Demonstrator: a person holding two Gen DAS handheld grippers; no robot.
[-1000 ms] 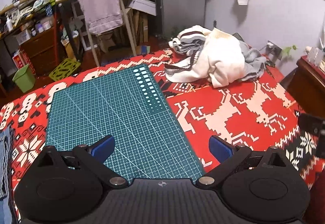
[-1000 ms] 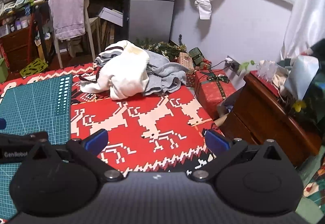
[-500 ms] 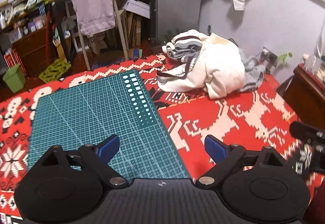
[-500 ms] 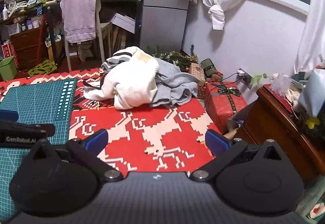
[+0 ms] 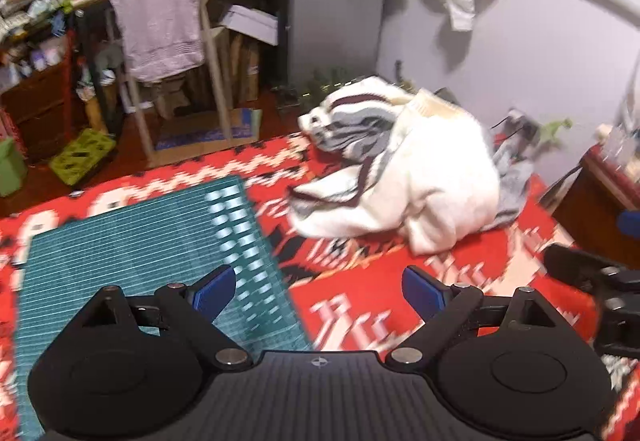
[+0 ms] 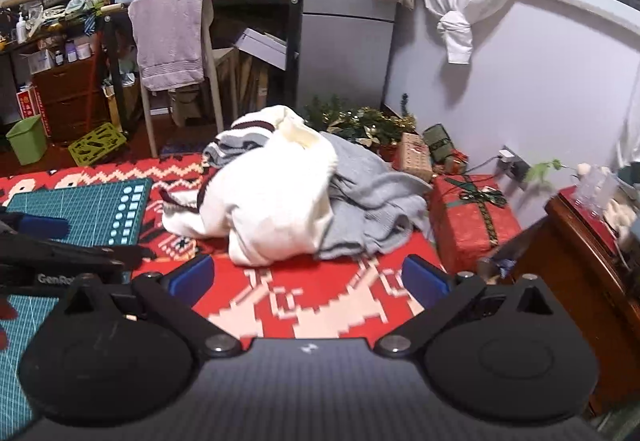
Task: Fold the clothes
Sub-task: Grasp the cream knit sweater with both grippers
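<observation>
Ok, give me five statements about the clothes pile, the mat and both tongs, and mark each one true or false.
1. Both tongs are open and empty. True: the left tongs and the right tongs grip nothing.
2. A white sweater lies on top of the clothes pile. True.
3. The pile sits on the green cutting mat. False: it lies on the red patterned blanket, beside the mat.
4. A grey garment is neatly folded. False: it lies crumpled against the white sweater.
5. The towel lies flat on the blanket. False: it hangs over a chair back behind the bed.
</observation>
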